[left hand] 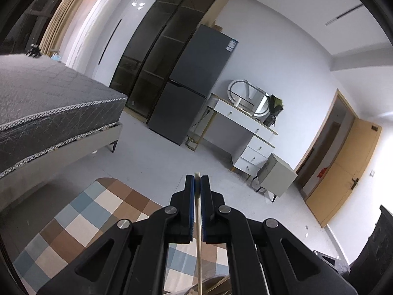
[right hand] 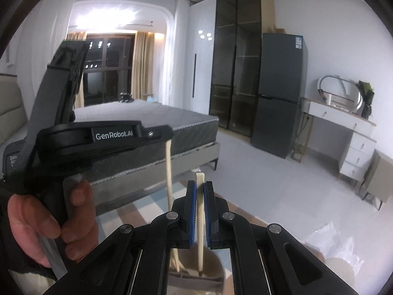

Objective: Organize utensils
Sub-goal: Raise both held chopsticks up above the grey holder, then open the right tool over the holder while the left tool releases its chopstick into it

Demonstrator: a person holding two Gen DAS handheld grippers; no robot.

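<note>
My left gripper (left hand: 197,180) is shut on a pale wooden chopstick (left hand: 199,258) that runs upright between its blue pads. The right wrist view shows that gripper (right hand: 169,136) at the left, in a person's hand (right hand: 36,221), with its chopstick (right hand: 169,172) hanging down. My right gripper (right hand: 200,184) is shut on a second chopstick (right hand: 201,253), also upright. The lower ends of both chopsticks reach into a round tan holder (right hand: 217,268) just under the right gripper. Most of the holder is hidden behind the gripper's arms.
A checkered rug (left hand: 81,216) covers the floor below. A grey bed (left hand: 49,108) stands to the left, with a dark wardrobe (left hand: 167,49), a grey fridge (left hand: 191,86) and a white dressing table (left hand: 248,132) behind it. Crumpled clear plastic (right hand: 326,241) lies at the right.
</note>
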